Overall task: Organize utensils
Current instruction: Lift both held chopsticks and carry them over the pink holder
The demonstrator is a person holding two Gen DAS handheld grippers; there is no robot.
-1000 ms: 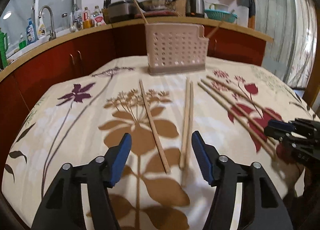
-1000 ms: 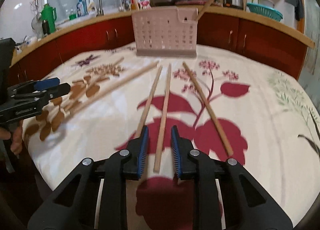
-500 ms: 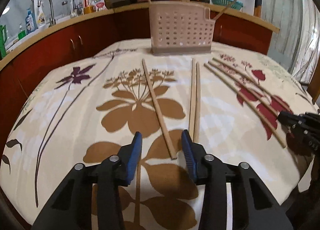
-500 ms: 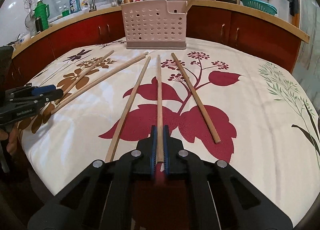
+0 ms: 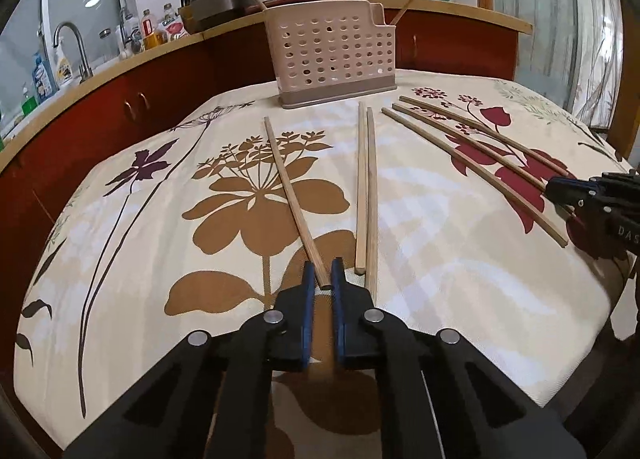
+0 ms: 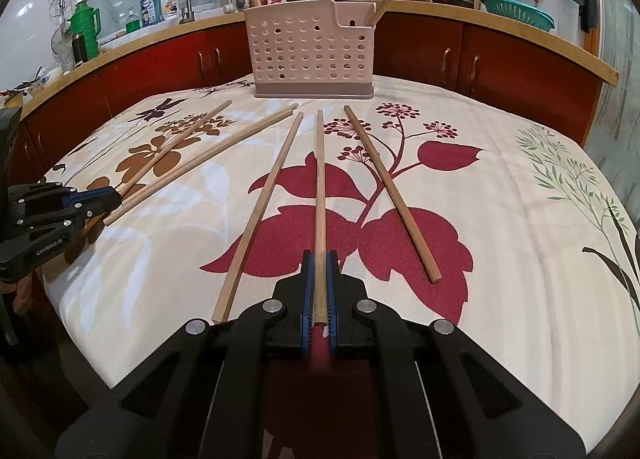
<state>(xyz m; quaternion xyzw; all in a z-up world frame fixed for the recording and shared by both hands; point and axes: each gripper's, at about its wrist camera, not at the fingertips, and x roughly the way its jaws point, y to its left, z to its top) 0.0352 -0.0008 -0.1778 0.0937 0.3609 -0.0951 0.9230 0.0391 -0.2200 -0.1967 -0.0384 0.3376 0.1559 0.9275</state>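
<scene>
A pale perforated plastic caddy (image 6: 310, 51) stands at the far edge of the flowered cloth (image 6: 500, 195), one slim wooden stick leaning out of each end. Six more long, round, light wooden chopsticks lie fanned in front of it. The right gripper (image 6: 319, 291) is clamped on the near end of the middle right chopstick (image 6: 320, 195), and the left gripper (image 5: 321, 279), jaws just drawn in, pinches the tip of the leftmost chopstick (image 5: 290, 195).
</scene>
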